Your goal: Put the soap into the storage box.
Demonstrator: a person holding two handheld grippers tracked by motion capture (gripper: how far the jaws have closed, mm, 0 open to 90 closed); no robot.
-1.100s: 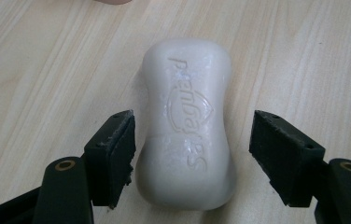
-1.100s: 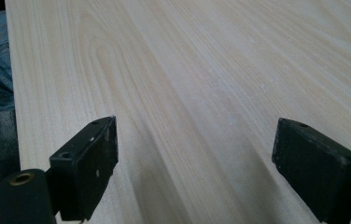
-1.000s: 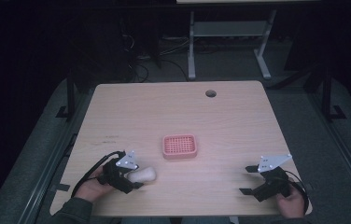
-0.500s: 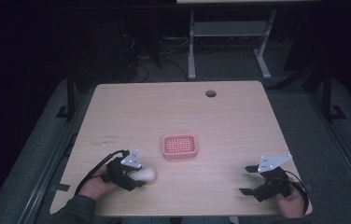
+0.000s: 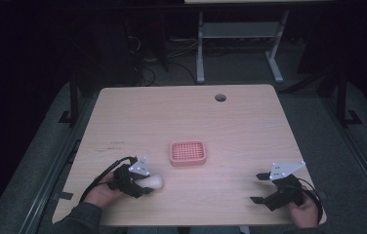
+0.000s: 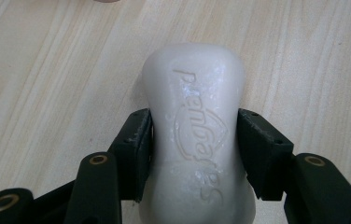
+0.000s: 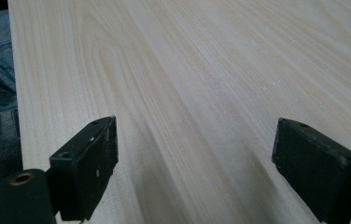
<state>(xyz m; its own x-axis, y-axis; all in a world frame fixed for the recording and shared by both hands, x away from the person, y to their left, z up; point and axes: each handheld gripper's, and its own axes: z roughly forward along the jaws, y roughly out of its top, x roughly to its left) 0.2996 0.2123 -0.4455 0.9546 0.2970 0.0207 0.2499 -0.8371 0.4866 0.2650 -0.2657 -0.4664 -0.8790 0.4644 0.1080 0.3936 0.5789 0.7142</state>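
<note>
Table [image 5: 250, 126]: light wood, 1 round cable hole [image 5: 220, 97] near far edge.

Soap dish [image 5: 188, 152]: pink, grid-topped, rectangular, at table centre toward near side. Long axis across table, left to right. Empty.

Right gripper [image 5: 262, 187]: near right corner, held just above or on tabletop, jaws spread wide, nothing between them; bare wood grain between jaws in right gripper view [image 7: 194, 172]. Well apart from dish.

Left gripper [image 5: 145, 184]: near left corner, jaws pinched against both long sides of soap bar [image 6: 201, 135].

Soap bar [image 5: 152, 182]: white, waisted oval, embossed lettering on top face. Long axis in line with jaws, free end projecting forward beyond pads [image 6: 138, 149]. Resting on or just above table; contact not determinable.

Key relation: dish ahead and to right of left gripper, near but not touching. Left hand [image 5: 101, 192] clearly nearer to dish than right. Likely next move: carry bar forward-right, then turn to match bar's long axis to dish's long axis.
</note>
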